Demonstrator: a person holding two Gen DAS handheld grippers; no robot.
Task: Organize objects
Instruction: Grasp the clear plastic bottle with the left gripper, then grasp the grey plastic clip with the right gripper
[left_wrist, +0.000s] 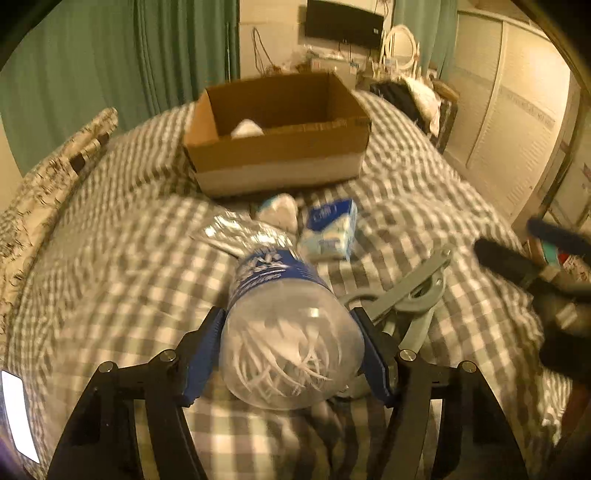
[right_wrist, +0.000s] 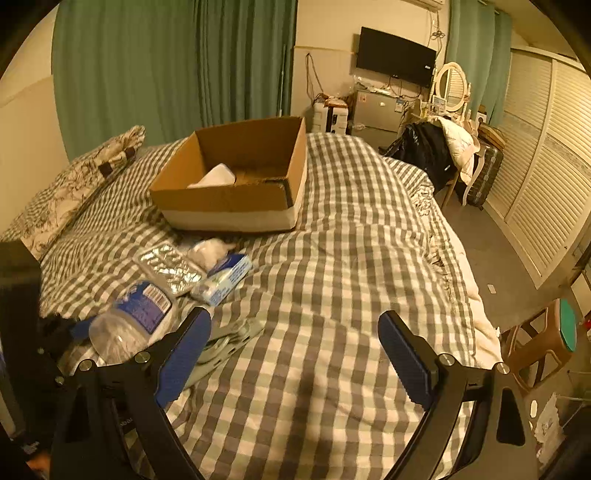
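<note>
Clear water bottle (left_wrist: 288, 332) with blue label lies base-first between the left gripper (left_wrist: 290, 354) pads, clamped on both sides, over the checked bed (right_wrist: 332, 295). Just beyond its neck: foil blister pack (right_wrist: 170, 264), blue-white tissue pack (left_wrist: 330, 230), crumpled white item (right_wrist: 210, 251). Grey clamp (left_wrist: 410, 295) just right of the bottle. Cardboard box (right_wrist: 229, 206) farther up the bed, white object (right_wrist: 216, 176) inside. Right gripper (right_wrist: 293, 354) wide apart, holding nothing, bottle off to its left.

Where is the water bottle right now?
The water bottle is clamped between the left gripper fingers, low in the left wrist view, over the checked bed, with the cardboard box ahead.
</note>
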